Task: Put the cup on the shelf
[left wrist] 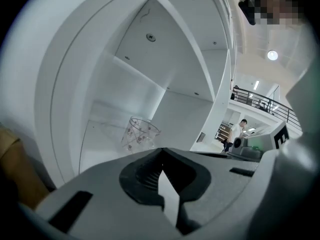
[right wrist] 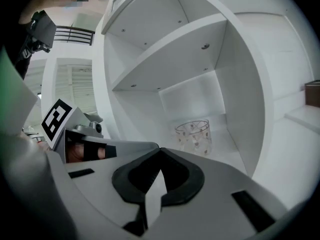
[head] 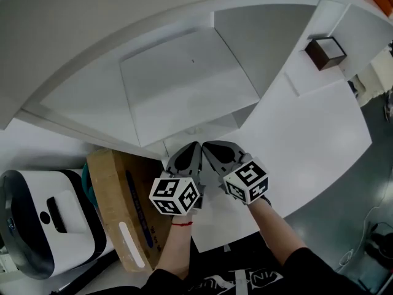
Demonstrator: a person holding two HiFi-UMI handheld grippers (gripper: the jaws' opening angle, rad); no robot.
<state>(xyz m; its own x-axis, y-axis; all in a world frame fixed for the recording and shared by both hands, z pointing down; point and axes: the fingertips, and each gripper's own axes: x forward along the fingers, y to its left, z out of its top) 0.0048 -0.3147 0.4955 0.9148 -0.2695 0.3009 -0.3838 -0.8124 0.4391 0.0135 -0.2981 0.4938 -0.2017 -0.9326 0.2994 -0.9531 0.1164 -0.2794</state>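
Two grey hand-held grippers sat closest, side by side, just in front of the big white round shelf (head: pixel 184 78). The left gripper (head: pixel 195 147) had its two jaws pressed together with nothing between them. Its own view showed the dark pads touching at the tips, with only a small hollow behind them. The right gripper (head: pixel 209 146) was closed the same way and held nothing. Each one carried a white cube with black square marks, and the two cubes were near each other but not touching. A hand held each gripper from behind. The clear glass cup with small dark spots (left wrist: pixel 139 133) stood upright inside the shelf, on the floor of the space under a flat white board (right wrist: pixel 165 54). It stood by itself, well apart from both grippers, out past their tips. In the right gripper view the cup (right wrist: pixel 194 135) was set back from the front edge of the shelf. A small dark brown box (head: pixel 325 53) stood on a white ledge to the right of the shelf. A flat brown cardboard box (head: pixel 120 208) lay by the left front of the shelf. A white and black machine (head: pixel 43 220) sat further left of the shelf, just beside that cardboard box.
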